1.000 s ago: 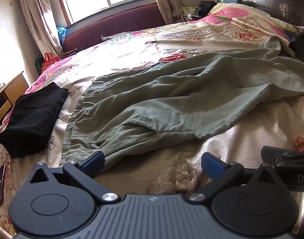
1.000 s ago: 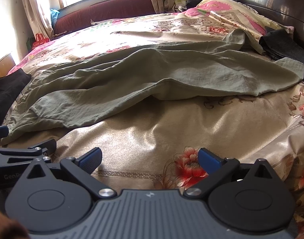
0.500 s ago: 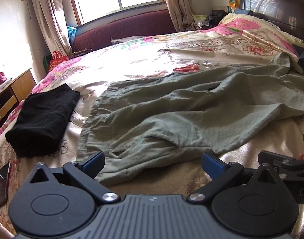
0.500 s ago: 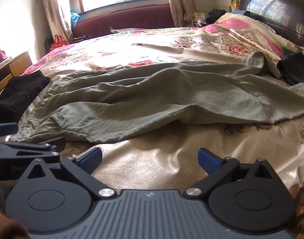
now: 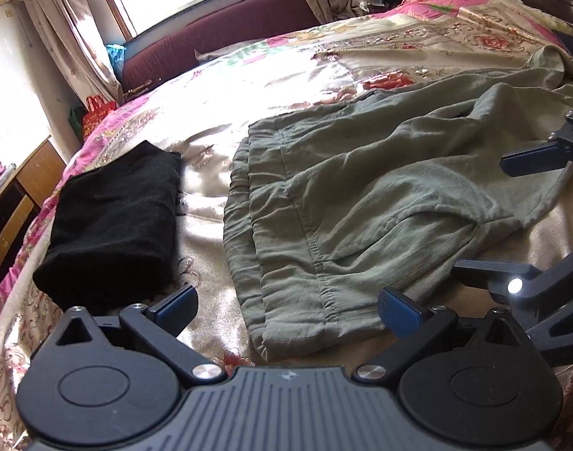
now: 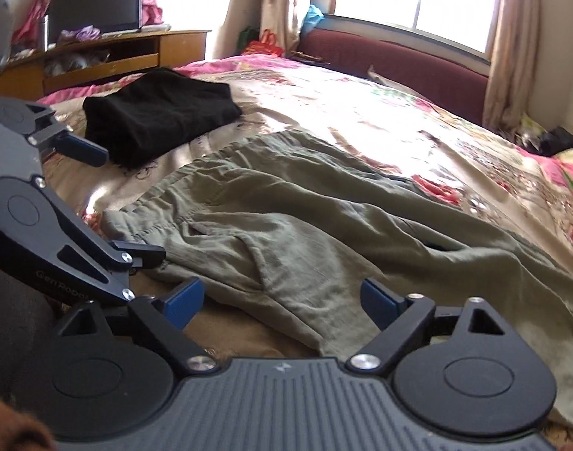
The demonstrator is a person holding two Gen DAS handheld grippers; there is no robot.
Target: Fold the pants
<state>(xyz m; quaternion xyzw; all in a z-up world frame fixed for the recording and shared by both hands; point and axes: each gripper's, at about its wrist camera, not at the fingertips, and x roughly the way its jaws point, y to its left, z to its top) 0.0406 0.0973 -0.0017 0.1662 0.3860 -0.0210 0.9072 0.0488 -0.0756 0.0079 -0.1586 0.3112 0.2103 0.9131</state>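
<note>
Both cameras are now looking toward the waistband end of the pants, where a second ago they were facing the headboard side, and your right wrist view is rolling round so the TV cabinet point(image 6: 109, 56) is showing up.

Biggest thing first: you're working over the bed point(image 5: 286, 86) with its shiny floral cover, and the green pants point(image 5: 361, 203) are lying rumpled across it, waistband near you and the legs trailing off to the right, not yet folded. Folded black clothing point(image 5: 113, 218) is sitting just beside the waistband, apart from it.

Your left gripper point(image 5: 286, 304) is hanging above the near waistband corner with its fingers spread wide and nothing pinched. Your right gripper point(image 6: 282, 300) is hovering over the wrinkled hip area; its jaws have just been closing a bit, but they're standing well apart with no cloth between the pads.

Looks to me like you're lining up the first grab. I'd say you're going to want both corners of the waistband, one per gripper, pinching through both layers so the front and back are coming up together. That fabric looks thin and floppy, so pulling it taut and flattening the bunched pocket area before folding should be saving you a lumpy result. Keeping clear of the black pile is worth watching too.
</note>
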